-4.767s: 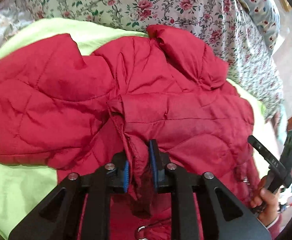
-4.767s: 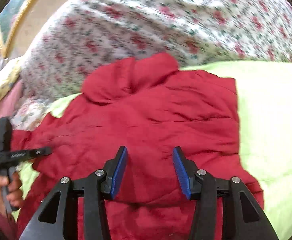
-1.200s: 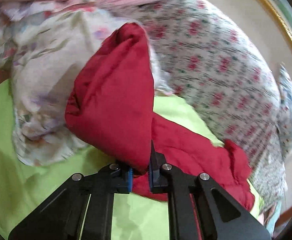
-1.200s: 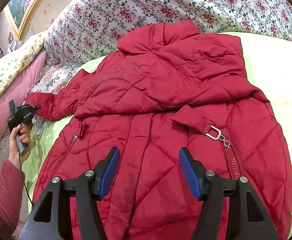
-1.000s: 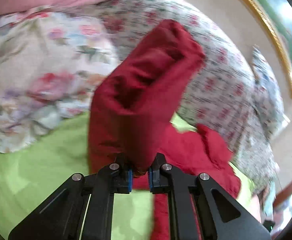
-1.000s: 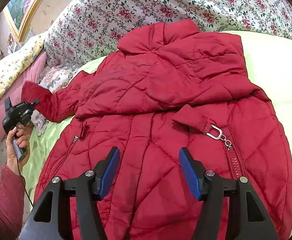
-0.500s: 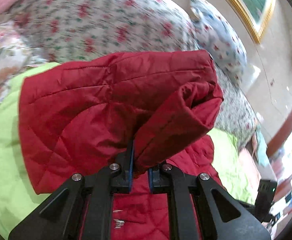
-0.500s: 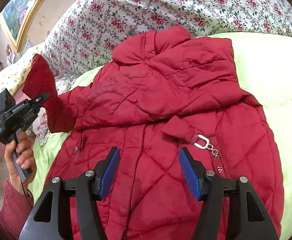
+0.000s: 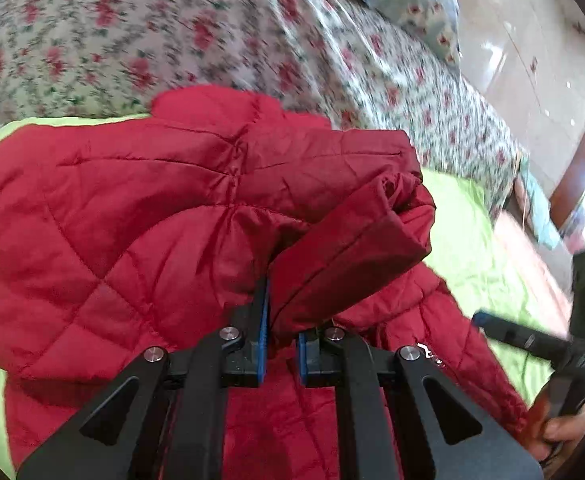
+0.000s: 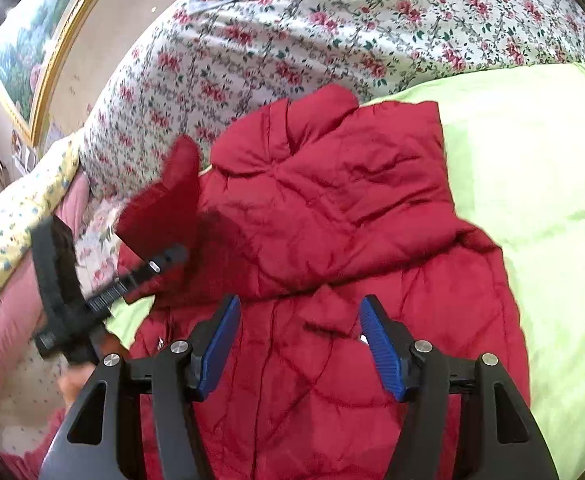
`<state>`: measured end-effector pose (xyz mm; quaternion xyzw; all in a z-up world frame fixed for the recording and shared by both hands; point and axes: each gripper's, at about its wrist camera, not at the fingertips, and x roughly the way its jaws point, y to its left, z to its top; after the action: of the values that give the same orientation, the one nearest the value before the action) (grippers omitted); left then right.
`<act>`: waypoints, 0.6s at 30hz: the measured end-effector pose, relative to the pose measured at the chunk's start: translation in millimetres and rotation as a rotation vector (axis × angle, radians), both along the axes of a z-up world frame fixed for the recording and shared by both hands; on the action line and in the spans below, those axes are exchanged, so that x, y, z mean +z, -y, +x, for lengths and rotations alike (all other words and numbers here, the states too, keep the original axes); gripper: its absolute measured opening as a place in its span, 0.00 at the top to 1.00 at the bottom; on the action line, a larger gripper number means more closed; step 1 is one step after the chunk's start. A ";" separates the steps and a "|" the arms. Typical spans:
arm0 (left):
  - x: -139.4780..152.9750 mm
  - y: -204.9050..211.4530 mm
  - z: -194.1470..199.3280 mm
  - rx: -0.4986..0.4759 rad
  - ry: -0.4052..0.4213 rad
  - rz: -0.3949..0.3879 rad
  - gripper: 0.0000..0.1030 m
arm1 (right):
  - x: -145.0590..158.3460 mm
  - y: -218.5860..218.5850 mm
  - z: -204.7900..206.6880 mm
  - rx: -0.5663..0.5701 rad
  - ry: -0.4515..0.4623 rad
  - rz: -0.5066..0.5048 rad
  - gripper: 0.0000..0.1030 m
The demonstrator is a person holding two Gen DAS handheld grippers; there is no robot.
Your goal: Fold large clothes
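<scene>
We see a red quilted puffer jacket (image 10: 332, 240) lying spread on a lime-green bed cover (image 10: 532, 200), its stand-up collar toward a white quilt printed with small red roses (image 10: 292, 32) that rises behind it. The shiny fabric is stitched in a diamond pattern and puckers into many small creases; one sleeve is already laid across the chest, and a metal zip pull (image 9: 428, 354) shows near the front opening. Our left hand-held gripper (image 9: 280, 344) is clenched on the cuff end of the other sleeve (image 9: 352, 232), which bulges up and over the blue pads as a thick rolled fold above the jacket's body. In the right wrist view that same sleeve stands lifted at the jacket's left edge, pinched in the black tool. Our right hand-held gripper (image 10: 296, 344) hangs released over the lower front of the jacket, its blue-padded jaws apart with nothing pressed between them. A gold-framed painting (image 10: 32, 48) hangs on the wall beyond the bed.
</scene>
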<state>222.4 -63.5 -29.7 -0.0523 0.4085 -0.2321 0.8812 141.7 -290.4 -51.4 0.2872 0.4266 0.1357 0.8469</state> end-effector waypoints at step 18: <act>-30.5 67.6 3.0 -0.077 0.008 0.126 0.91 | -37.7 21.4 86.7 -0.072 -0.045 0.245 0.46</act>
<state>225.4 -131.0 -60.2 0.0200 0.4206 -0.2396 0.8748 228.4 -311.7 -89.1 0.4067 0.4152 0.1497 0.7999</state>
